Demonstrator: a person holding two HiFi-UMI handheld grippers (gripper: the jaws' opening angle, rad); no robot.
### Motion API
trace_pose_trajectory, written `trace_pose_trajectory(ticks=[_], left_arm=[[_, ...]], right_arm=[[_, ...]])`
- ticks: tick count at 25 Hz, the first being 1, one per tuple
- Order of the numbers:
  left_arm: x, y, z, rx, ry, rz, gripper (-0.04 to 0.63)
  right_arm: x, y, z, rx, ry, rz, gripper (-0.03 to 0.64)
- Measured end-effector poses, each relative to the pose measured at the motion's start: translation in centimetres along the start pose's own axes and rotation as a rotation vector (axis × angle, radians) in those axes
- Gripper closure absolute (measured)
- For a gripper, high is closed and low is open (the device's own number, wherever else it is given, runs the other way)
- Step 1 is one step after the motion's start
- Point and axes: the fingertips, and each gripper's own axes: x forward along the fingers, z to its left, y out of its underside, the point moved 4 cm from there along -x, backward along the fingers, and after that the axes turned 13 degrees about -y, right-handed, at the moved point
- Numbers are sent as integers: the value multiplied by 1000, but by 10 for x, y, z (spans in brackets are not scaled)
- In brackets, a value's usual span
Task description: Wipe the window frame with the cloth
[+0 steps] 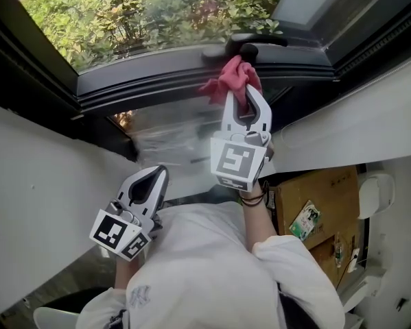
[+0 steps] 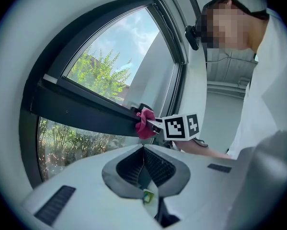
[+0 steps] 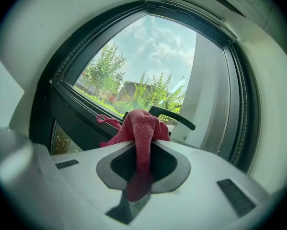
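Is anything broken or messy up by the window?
Nothing stands out. The red cloth is just bunched in the right gripper, against the dark window frame beside the handle. The left gripper is shut on nothing, lower down.

We see the dark window frame [image 1: 157,82] with its horizontal bar running across the far side of the scene. A bunched red cloth [image 1: 231,81] presses against that bar, just below the black handle [image 1: 252,40]. At the near right, a cardboard box [image 1: 329,187] carries a small green packet [image 1: 305,219] on top.
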Motion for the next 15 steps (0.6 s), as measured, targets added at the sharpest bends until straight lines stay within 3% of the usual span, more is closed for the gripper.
trace_pose_trajectory(ticks=[9, 15], left_arm=[[-2, -2, -6, 4, -9, -2, 584], [-13, -18, 1, 30, -82, -58, 586]], right_arm=[[-1, -1, 1, 11, -56, -11, 568], [-19, 1, -12, 94, -159, -127, 557]])
